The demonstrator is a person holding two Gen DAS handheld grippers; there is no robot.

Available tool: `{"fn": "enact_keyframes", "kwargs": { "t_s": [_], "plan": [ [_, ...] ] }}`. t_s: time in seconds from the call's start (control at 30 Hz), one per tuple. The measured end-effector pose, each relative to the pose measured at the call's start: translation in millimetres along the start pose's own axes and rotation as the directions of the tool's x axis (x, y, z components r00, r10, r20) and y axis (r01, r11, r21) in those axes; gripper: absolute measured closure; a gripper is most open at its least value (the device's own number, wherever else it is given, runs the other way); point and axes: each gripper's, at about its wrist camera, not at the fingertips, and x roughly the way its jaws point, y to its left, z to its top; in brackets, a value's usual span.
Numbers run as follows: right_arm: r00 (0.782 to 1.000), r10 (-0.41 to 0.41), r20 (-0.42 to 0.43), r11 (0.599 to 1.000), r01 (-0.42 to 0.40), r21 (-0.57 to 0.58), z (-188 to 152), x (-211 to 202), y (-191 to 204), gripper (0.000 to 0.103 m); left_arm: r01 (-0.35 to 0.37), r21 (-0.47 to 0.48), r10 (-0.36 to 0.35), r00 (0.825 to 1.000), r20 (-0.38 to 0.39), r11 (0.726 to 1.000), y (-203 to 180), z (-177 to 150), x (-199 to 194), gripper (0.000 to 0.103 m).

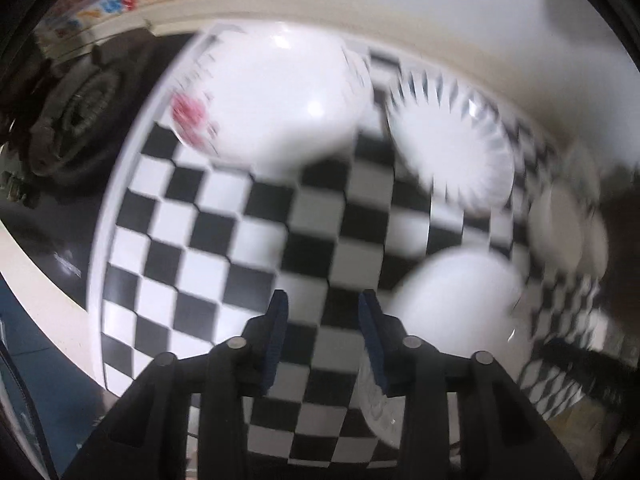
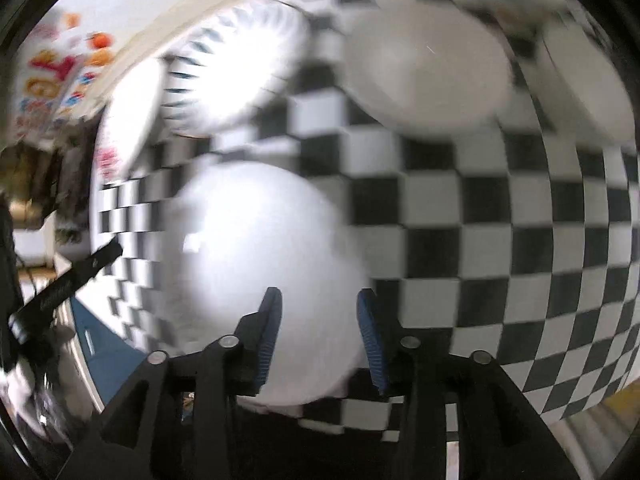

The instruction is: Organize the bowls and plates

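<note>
Both claws hang parted and empty over the checkered table (image 1: 224,240): left gripper (image 1: 322,340) above bare squares, right gripper (image 2: 318,338) above a smooth white bowl (image 2: 260,260). Glossy plates, one a spoke-rimmed plate (image 1: 452,148), lie spread apart, unstacked. Next, likely a rim grasp.

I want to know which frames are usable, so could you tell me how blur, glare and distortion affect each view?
Left wrist view: motion blur smears the dishes and checkered cloth, glare spots sit on the pink-marked plate, and the left claw stays sharp. Right wrist view: heavier smear, the near white dish is washed out, and fisheye bends the checks; the right claw is crisp.
</note>
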Motion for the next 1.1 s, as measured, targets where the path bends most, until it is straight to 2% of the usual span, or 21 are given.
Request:
{"fn": "enact_keyframes", "kwargs": {
  "t_s": [0.03, 0.1, 0.17, 0.23, 0.37, 0.5, 0.6, 0.67, 0.77, 0.93, 1.1],
  "plan": [
    [1.000, 0.020, 0.013, 0.999, -0.020, -0.040, 6.3, -10.0, 18.8, 0.052, 0.022, -0.021, -0.022, 1.000, 0.017, 1.000, 8.0, 9.8, -6.6, 0.066],
    [0.999, 0.050, 0.016, 0.996, -0.049, -0.078, 18.5, -19.7, 45.2, 0.051, 0.057, -0.055, -0.055, 0.998, 0.035, 0.997, 23.4, 31.9, -11.6, 0.063],
    [0.994, 0.112, 0.014, 0.987, -0.110, -0.114, 41.2, -25.0, 78.1, 0.051, 0.059, -0.087, -0.055, 0.997, 0.049, 0.994, 40.2, 47.8, -8.8, 0.062],
    [0.993, 0.121, 0.015, 0.982, -0.118, -0.146, 65.6, -22.2, 109.6, 0.050, 0.073, -0.145, -0.068, 0.997, 0.038, 0.987, 68.3, 69.9, 1.4, 0.062],
    [0.987, 0.160, -0.025, 0.973, -0.162, -0.162, 135.1, 7.0, 160.5, 0.050, 0.092, -0.268, -0.097, 0.995, -0.007, 0.959, 110.5, 99.6, 29.8, 0.063],
    [0.988, 0.129, -0.083, 0.973, -0.142, -0.181, 196.0, 46.0, 192.9, 0.050, 0.062, -0.322, -0.077, 0.996, -0.034, 0.945, 137.7, 115.7, 53.8, 0.063],
    [0.988, 0.089, -0.123, 0.971, -0.114, -0.211, 230.3, 74.5, 208.9, 0.050, 0.042, -0.342, -0.070, 0.995, -0.071, 0.939, 146.8, 123.9, 73.5, 0.063],
    [0.991, 0.026, -0.134, 0.970, -0.057, -0.238, 253.3, 95.3, 218.8, 0.050, 0.046, -0.357, -0.081, 0.993, -0.086, 0.933, 149.8, 126.6, 83.8, 0.063],
    [0.988, -0.015, -0.151, 0.967, -0.024, -0.254, 275.4, 116.8, 224.8, 0.050, 0.055, -0.360, -0.098, 0.990, -0.103, 0.931, 149.8, 130.7, 96.2, 0.063],
    [0.978, -0.001, -0.208, 0.970, -0.050, -0.239, 299.6, 145.3, 219.3, 0.050, 0.060, -0.339, -0.100, 0.990, -0.102, 0.939, 145.0, 135.5, 106.7, 0.063],
    [0.968, 0.012, -0.250, 0.965, -0.077, -0.251, 308.1, 160.1, 218.4, 0.051, 0.061, -0.316, -0.095, 0.991, -0.091, 0.947, 141.0, 145.9, 111.2, 0.063]
  ]
}}
